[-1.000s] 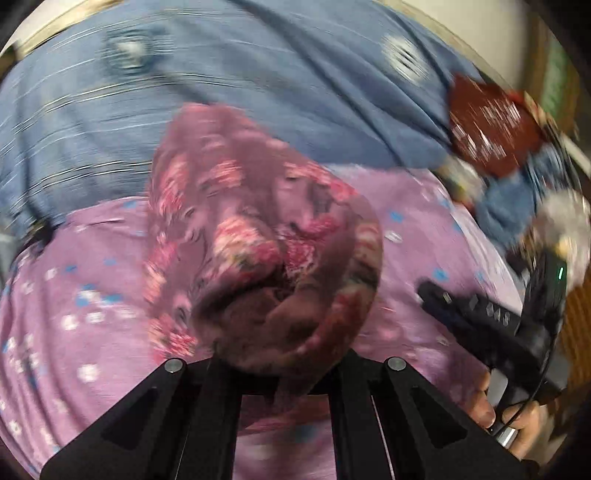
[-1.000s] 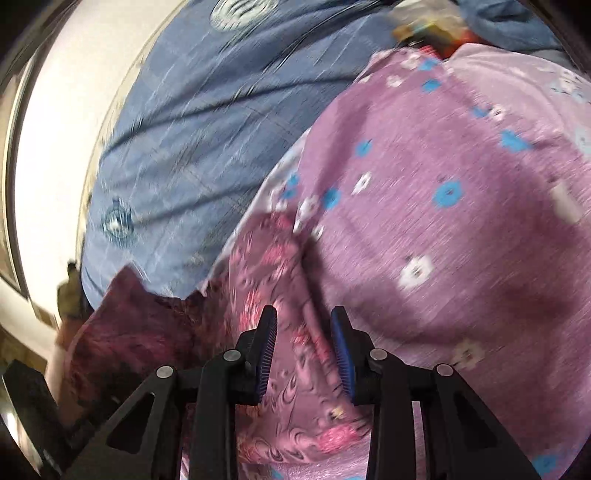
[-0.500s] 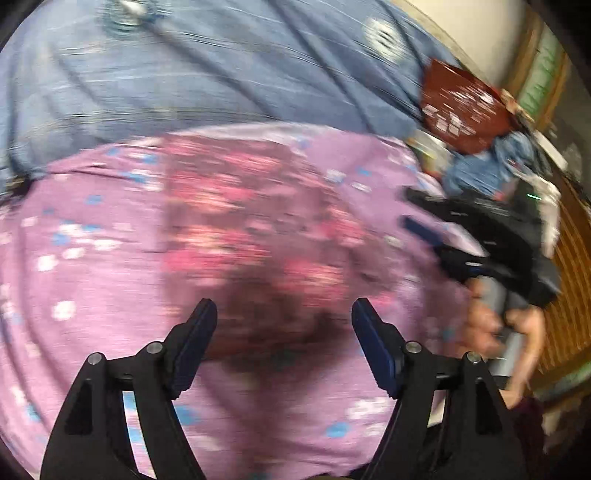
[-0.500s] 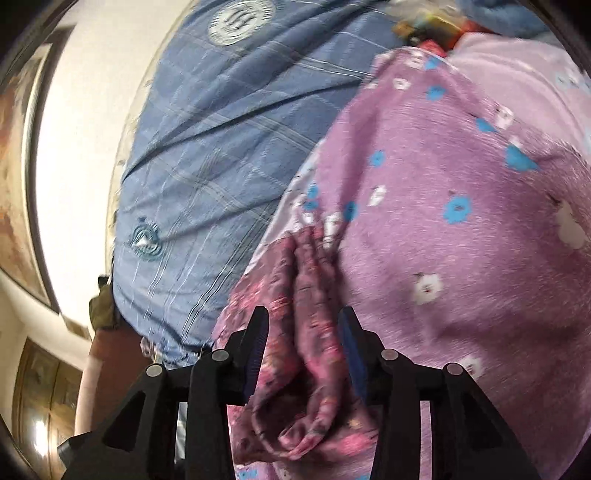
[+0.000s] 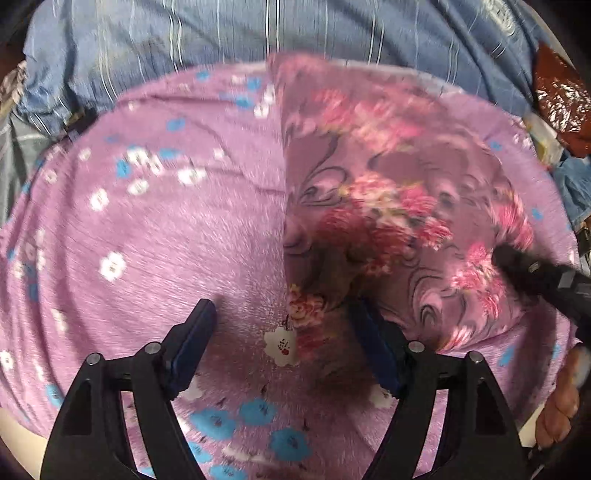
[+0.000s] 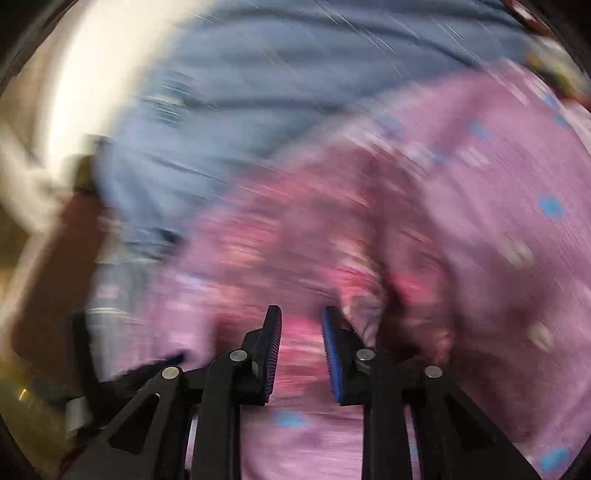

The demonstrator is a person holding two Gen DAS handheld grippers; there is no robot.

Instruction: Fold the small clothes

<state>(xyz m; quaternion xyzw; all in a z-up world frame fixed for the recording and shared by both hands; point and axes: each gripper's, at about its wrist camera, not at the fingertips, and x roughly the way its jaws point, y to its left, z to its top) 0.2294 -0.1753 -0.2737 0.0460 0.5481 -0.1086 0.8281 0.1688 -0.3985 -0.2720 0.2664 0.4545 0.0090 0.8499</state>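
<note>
A small mauve garment with pink roses (image 5: pixel 388 206) lies flat on a lilac sheet with blue and white flowers (image 5: pixel 155 236). My left gripper (image 5: pixel 284 332) is open and empty, low over the sheet, its right finger at the garment's near left corner. The right gripper's black tip (image 5: pixel 532 269) reaches onto the garment's right edge. In the blurred right wrist view my right gripper (image 6: pixel 301 332) stands partly open over the rose garment (image 6: pixel 295 243), nothing between the pads.
A blue striped bedspread (image 5: pixel 258 33) lies beyond the lilac sheet, also in the right wrist view (image 6: pixel 295 92). A dark red patterned item (image 5: pixel 561 96) and blue cloth (image 5: pixel 576 184) sit at the far right. A hand (image 5: pixel 561 402) shows at lower right.
My left gripper let go of the rose garment and opened wide. The garment went from bunched and lifted to spread flat on the sheet. My right gripper is moving fast, its view now blurred.
</note>
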